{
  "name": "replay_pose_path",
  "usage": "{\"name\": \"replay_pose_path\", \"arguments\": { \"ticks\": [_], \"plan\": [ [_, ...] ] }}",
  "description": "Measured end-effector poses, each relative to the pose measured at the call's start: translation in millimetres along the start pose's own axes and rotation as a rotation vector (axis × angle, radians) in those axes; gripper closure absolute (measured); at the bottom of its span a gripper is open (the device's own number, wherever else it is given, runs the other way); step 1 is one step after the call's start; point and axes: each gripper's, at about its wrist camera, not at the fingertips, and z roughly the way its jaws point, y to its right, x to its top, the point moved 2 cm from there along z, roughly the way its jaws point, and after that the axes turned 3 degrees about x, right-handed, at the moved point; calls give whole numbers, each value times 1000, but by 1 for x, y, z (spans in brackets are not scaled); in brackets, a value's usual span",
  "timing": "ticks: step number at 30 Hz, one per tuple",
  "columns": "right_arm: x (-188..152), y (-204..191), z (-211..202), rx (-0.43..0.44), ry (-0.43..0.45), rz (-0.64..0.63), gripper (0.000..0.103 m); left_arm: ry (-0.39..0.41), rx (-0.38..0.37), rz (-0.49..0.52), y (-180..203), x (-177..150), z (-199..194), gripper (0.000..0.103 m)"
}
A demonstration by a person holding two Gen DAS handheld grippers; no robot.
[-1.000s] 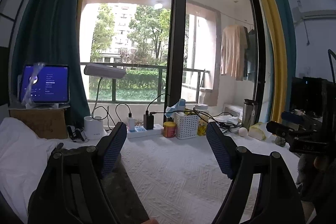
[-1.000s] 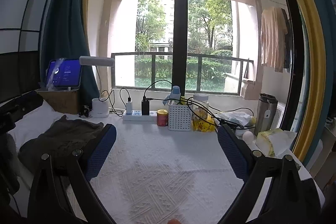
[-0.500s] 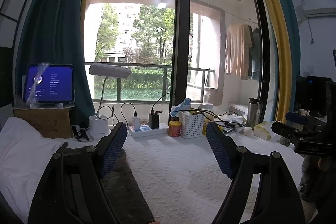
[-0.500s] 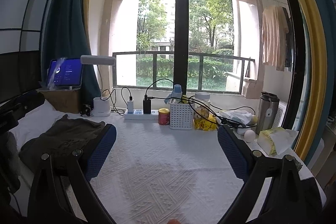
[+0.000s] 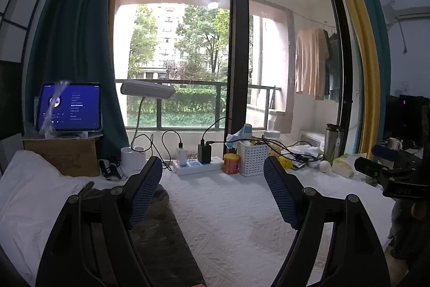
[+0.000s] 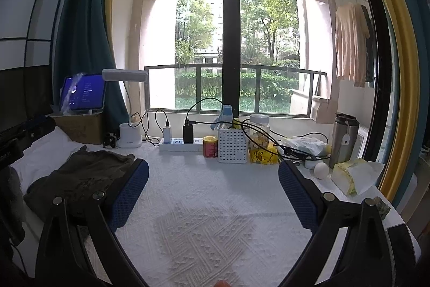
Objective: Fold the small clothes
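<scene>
White basket (image 6: pixel 232 145) of sundries, windowside.

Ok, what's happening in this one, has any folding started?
Not yet. A person holds both grippers above a white textured cloth. The left gripper and right gripper both have their jaws wide apart and empty. The dark olive garment lies crumpled and untouched at the left, beside the left gripper.
</scene>
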Motion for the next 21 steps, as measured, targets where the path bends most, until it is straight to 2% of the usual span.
{"name": "replay_pose_path", "arguments": {
  "ticks": [21],
  "plan": [
    [-4,2,3,-4,-14,4,6,-9,-12,4,1,-1,1,22]
  ]
}}
